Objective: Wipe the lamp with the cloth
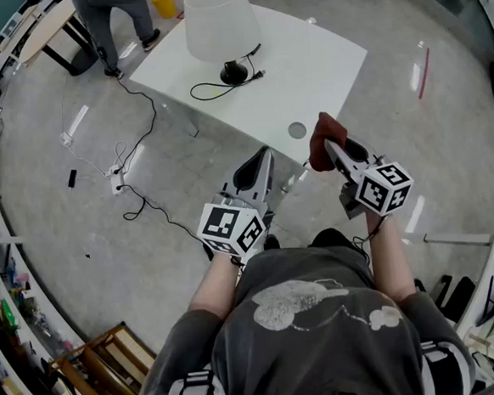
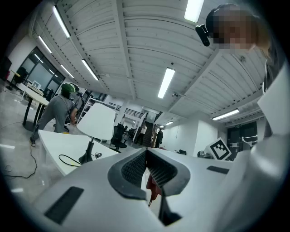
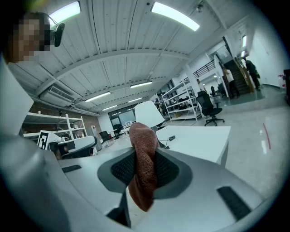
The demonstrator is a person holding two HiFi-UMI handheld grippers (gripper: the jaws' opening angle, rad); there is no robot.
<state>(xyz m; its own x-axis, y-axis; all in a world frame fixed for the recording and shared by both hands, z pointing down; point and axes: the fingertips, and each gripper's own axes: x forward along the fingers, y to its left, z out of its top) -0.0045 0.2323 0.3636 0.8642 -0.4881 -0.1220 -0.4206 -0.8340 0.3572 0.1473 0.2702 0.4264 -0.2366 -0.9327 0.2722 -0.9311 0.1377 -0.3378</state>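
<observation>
At right tool (image 1: 329, 147), seemingly one cloth (image 3: 144, 154)

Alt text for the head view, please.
From above: the right claw grips a reddish-brown cloth at the near corner of a white table, where a white-shaded lamp stands farther back. The left claw is shut and empty, over the floor.
</observation>
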